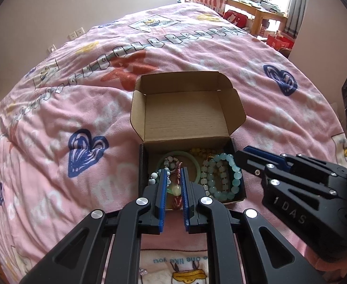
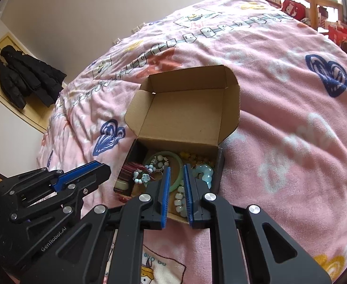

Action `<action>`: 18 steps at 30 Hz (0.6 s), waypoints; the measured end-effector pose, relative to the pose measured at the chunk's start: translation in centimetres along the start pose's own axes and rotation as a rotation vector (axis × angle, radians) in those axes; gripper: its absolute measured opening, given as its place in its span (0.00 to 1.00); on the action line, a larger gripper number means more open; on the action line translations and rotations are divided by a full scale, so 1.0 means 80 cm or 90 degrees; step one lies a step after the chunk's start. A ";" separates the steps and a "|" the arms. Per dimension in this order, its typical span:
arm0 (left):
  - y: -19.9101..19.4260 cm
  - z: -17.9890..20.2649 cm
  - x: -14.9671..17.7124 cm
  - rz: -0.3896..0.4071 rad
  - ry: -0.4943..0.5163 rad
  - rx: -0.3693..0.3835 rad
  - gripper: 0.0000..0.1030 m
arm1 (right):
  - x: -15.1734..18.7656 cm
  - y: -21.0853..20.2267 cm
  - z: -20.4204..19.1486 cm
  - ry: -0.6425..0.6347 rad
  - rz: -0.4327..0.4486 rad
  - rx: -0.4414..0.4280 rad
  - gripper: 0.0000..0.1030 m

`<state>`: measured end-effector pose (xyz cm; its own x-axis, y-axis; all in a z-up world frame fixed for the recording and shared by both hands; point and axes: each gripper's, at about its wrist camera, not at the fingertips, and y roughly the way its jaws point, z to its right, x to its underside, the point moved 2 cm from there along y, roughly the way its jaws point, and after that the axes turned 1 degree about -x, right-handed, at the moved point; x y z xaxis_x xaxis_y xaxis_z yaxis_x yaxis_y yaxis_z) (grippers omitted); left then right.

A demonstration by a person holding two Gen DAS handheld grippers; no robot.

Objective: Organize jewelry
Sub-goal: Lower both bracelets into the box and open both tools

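Observation:
A small cardboard box (image 1: 187, 108) with its lid flipped back sits on the pink bed cover; it also shows in the right wrist view (image 2: 185, 111). Inside lie a green bangle (image 1: 195, 163), pale blue bead bracelets (image 1: 223, 177), yellow beads (image 1: 200, 151) and a red tasselled piece (image 1: 177, 200). My left gripper (image 1: 173, 171) hovers over the box's left front, its jaws a narrow gap apart around the red piece without clearly pinching it. My right gripper (image 2: 176, 170) hovers over the box's front, jaws slightly apart, the bangle (image 2: 173, 158) showing between them.
The pink patterned bed cover (image 1: 78, 118) spreads all round the box. A small bead trinket (image 1: 142, 271) lies on it near the left gripper's base. A wooden desk (image 1: 256, 11) stands far right, black coats (image 2: 24, 78) hang on the left wall.

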<state>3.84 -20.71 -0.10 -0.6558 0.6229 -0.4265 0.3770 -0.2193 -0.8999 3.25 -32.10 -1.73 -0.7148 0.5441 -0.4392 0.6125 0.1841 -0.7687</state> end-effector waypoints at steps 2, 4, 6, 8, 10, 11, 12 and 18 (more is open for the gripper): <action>-0.002 -0.001 0.001 0.001 -0.003 -0.002 0.35 | 0.000 0.000 0.002 0.005 0.000 0.004 0.14; -0.005 -0.003 0.002 0.006 -0.003 -0.006 0.45 | 0.000 -0.001 0.004 0.007 0.001 0.006 0.14; -0.007 -0.006 0.003 0.008 -0.004 -0.015 0.45 | -0.001 -0.002 0.004 0.009 0.002 0.006 0.14; -0.010 -0.010 0.004 0.009 -0.008 -0.021 0.45 | -0.001 -0.003 0.005 0.010 0.004 0.010 0.14; -0.012 -0.015 0.006 0.010 -0.015 -0.028 0.45 | -0.001 -0.004 0.005 0.011 0.005 0.012 0.14; -0.013 -0.019 0.007 0.009 -0.020 -0.029 0.45 | -0.001 -0.004 0.005 0.012 0.005 0.012 0.14; -0.014 -0.024 0.009 0.008 -0.025 -0.029 0.45 | -0.001 -0.004 0.005 0.011 0.005 0.012 0.14; -0.020 -0.051 0.024 -0.002 -0.044 -0.049 0.45 | 0.001 -0.003 -0.001 -0.003 -0.001 0.009 0.14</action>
<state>4.65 -16.12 0.85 -0.6990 0.5699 -0.4319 0.4222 -0.1584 -0.8925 3.07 -32.00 -1.56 -0.7174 0.5400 -0.4402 0.6066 0.1734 -0.7759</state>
